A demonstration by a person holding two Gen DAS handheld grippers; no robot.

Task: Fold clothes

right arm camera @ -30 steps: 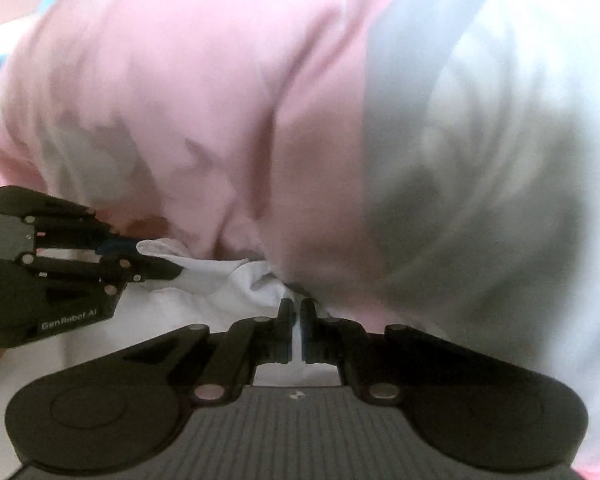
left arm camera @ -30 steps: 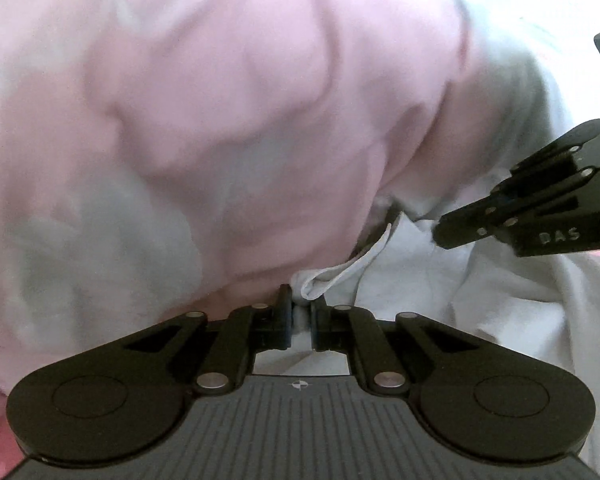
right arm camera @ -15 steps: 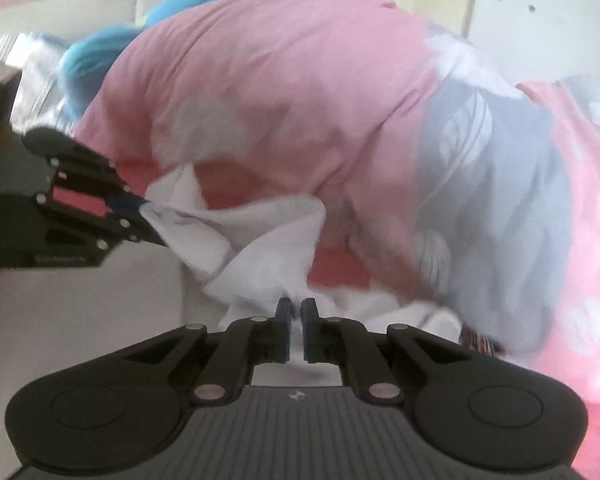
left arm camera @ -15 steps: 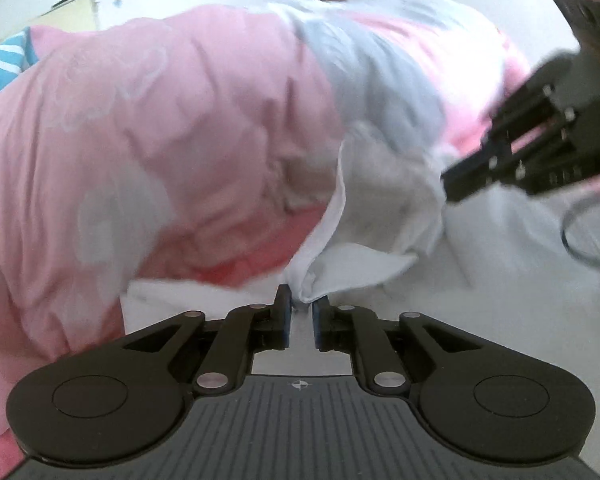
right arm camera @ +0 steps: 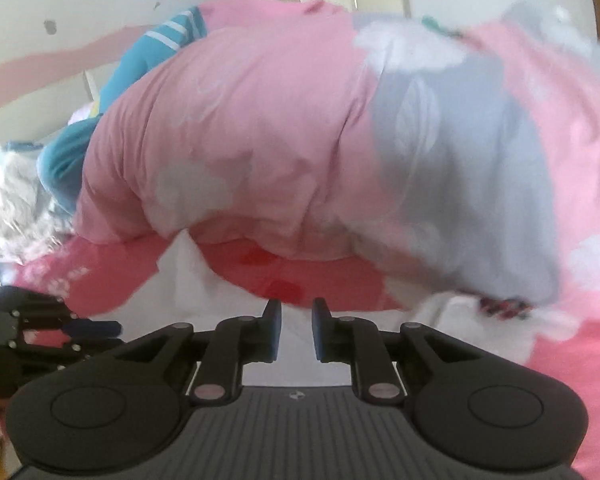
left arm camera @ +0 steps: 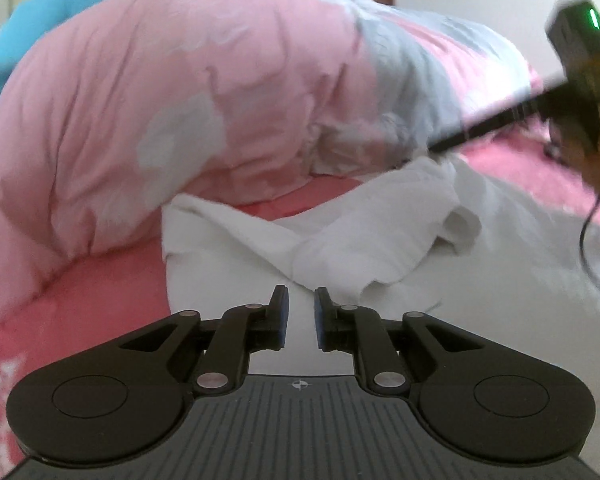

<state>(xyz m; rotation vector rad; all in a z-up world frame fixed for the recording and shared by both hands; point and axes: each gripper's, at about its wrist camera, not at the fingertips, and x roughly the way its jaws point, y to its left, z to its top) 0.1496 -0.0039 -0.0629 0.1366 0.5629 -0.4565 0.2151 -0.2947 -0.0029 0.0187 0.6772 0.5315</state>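
Both grippers point forward and slanting down over a bed (left arm camera: 112,280) covered in a coral-pink sheet. The left gripper (left arm camera: 300,306) hovers low above a white garment (left arm camera: 340,248), its jaws standing a narrow gap apart with nothing between them; only flat white cloth shows beneath the gap. The right gripper (right arm camera: 296,314) is posed the same way, its jaws opening and likewise bare, with white cloth and pink sheet beyond their tips. In the left wrist view the right gripper (left arm camera: 432,146) reaches in from the upper right edge as a blurred dark bar with a green light on its body, its tip just at a raised peak of the white garment; whether it touches the cloth cannot be told. In the right wrist view the left gripper (right arm camera: 112,326) sits at the lower left edge. The white garment lies crumpled on the bed between the grippers, one flap rucked up into loose folds, its far edge tucked against a heaped pink and grey quilt (right arm camera: 260,140). Behind the quilt a teal striped fabric (right arm camera: 140,72) shows.
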